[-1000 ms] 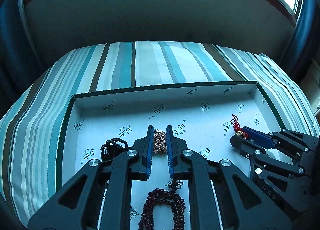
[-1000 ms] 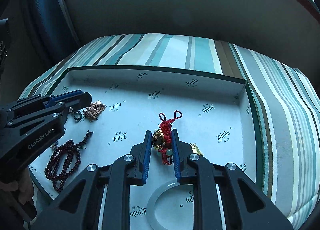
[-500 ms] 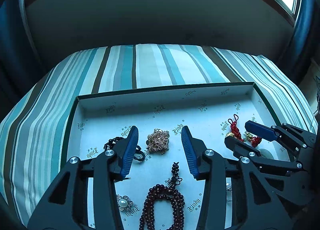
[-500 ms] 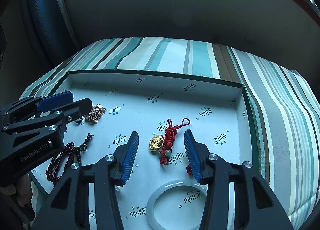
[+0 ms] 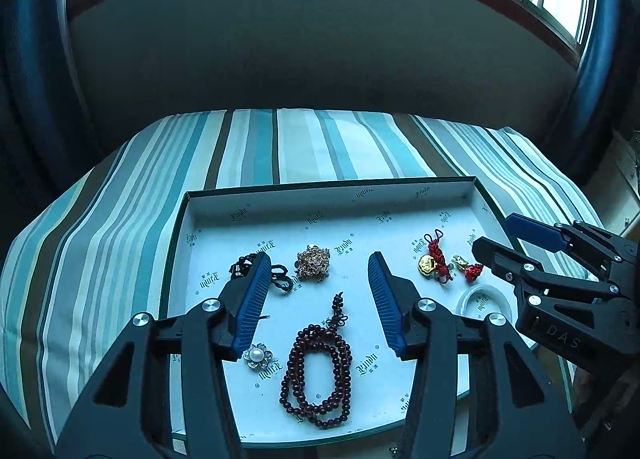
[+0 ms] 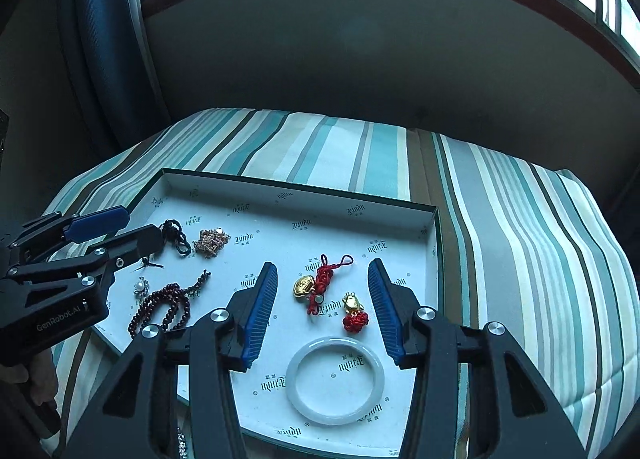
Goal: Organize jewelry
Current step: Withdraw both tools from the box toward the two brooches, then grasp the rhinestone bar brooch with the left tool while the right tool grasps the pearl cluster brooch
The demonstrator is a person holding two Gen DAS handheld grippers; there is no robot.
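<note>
A shallow white box (image 5: 328,199) (image 6: 296,201) holds the jewelry. In the left wrist view lie a gold chain heap (image 5: 313,263), a black cord (image 5: 280,273), a pearl flower brooch (image 5: 258,356), a dark red bead strand (image 5: 320,371), a red-cord gold charm (image 5: 432,261), a small gold charm with red knot (image 5: 467,266) and a white bangle (image 5: 484,299). My left gripper (image 5: 318,263) is open and empty above the box. My right gripper (image 6: 322,271) is open and empty above the red-cord gold charm (image 6: 316,285), small charm (image 6: 354,311) and bangle (image 6: 335,381).
The box rests on a bed with a teal, white and brown striped cover (image 5: 312,147) (image 6: 520,219). A dark wall and windows stand behind. Each gripper shows in the other's view, the right one (image 5: 496,243) at the box's right, the left one (image 6: 132,227) at its left.
Both grippers have opened, let go of the gold chain heap and the red-cord gold charm, and pulled back and up from the box. Both pieces lie in the box.
</note>
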